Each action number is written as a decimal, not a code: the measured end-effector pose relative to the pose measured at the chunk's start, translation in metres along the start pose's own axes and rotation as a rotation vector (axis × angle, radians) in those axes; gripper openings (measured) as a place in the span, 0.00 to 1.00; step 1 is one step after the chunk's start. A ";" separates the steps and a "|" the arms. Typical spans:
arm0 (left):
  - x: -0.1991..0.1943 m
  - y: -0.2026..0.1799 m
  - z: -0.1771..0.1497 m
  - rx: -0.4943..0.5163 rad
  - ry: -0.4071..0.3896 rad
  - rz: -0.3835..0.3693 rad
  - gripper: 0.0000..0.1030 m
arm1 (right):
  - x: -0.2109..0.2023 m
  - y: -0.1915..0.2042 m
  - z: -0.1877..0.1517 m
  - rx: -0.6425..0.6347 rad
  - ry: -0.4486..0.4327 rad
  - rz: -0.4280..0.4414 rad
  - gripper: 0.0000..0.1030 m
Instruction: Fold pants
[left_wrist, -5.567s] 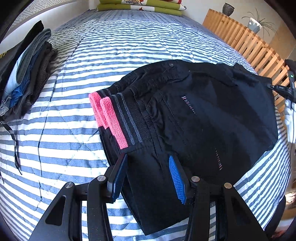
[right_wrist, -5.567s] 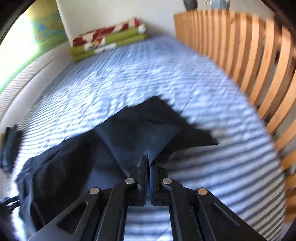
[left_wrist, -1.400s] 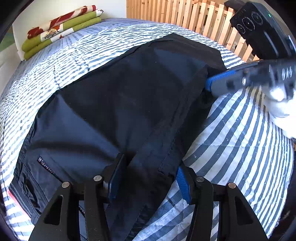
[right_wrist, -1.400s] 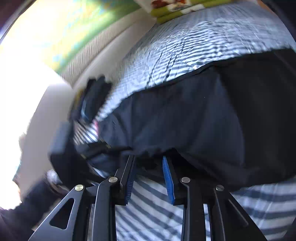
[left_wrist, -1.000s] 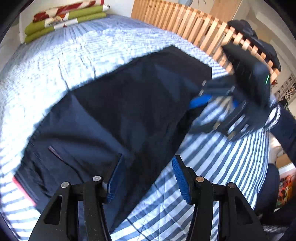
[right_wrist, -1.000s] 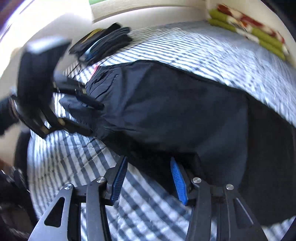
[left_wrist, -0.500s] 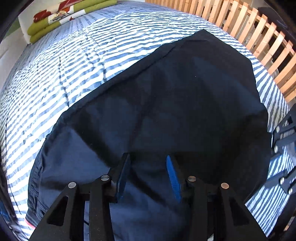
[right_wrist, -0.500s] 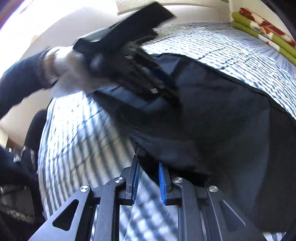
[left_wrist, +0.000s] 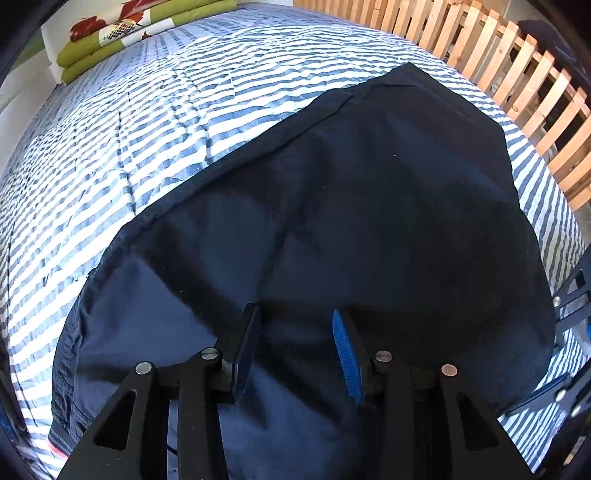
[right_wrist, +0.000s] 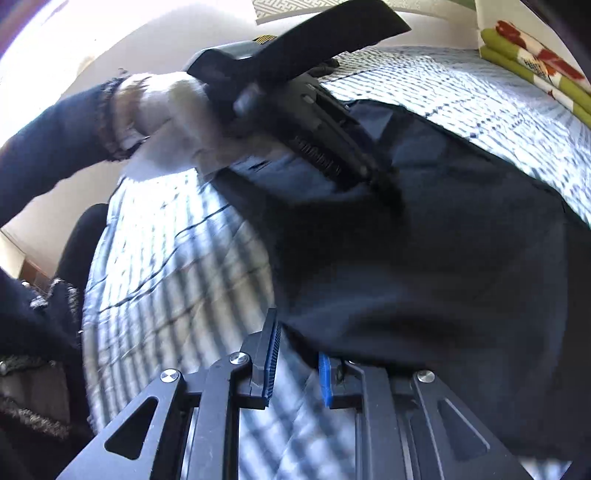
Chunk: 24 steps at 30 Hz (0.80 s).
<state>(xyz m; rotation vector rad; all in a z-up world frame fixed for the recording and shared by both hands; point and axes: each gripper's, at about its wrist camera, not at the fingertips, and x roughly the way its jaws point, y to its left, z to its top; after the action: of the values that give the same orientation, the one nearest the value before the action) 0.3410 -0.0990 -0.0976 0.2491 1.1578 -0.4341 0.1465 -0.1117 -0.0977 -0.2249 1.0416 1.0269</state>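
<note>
Dark navy pants (left_wrist: 388, 203) lie flat across the striped bed (left_wrist: 147, 110), with a pink strip of the waistband (left_wrist: 55, 448) at the lower left. My left gripper (left_wrist: 293, 314) points steeply down onto the middle of the cloth. Its fingers stand apart with both pads bare, so it is open. In the right wrist view a hand (right_wrist: 166, 110) holds that left gripper (right_wrist: 384, 192) tip-down on the pants (right_wrist: 443, 240). My right gripper (right_wrist: 297, 334) is at the near edge of the pants, narrowed, with the hem caught between its tips.
Folded green blankets (left_wrist: 140, 40) lie at the head of the bed. A wooden slat rail (left_wrist: 498, 62) runs along the far right side. The person's dark sleeve (right_wrist: 48, 147) and clothing (right_wrist: 29, 332) fill the left of the right wrist view.
The left gripper came down from the pants' edge onto their middle and its fingers narrowed. The right gripper's fingers closed in on the pants' near edge. Both have kept still lately.
</note>
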 end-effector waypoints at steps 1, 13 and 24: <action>0.001 0.002 0.001 -0.004 -0.004 -0.002 0.43 | -0.003 -0.002 -0.005 0.021 0.005 0.012 0.16; -0.038 -0.035 -0.080 0.051 -0.043 0.010 0.42 | -0.083 -0.009 -0.017 0.187 -0.247 -0.031 0.16; -0.105 -0.011 -0.148 -0.091 -0.126 0.017 0.43 | -0.094 -0.098 -0.067 0.565 -0.302 -0.266 0.35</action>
<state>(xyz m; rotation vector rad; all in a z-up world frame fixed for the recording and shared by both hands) 0.1786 -0.0267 -0.0579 0.1500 1.0488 -0.3760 0.1729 -0.2604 -0.0872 0.2433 0.9532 0.4784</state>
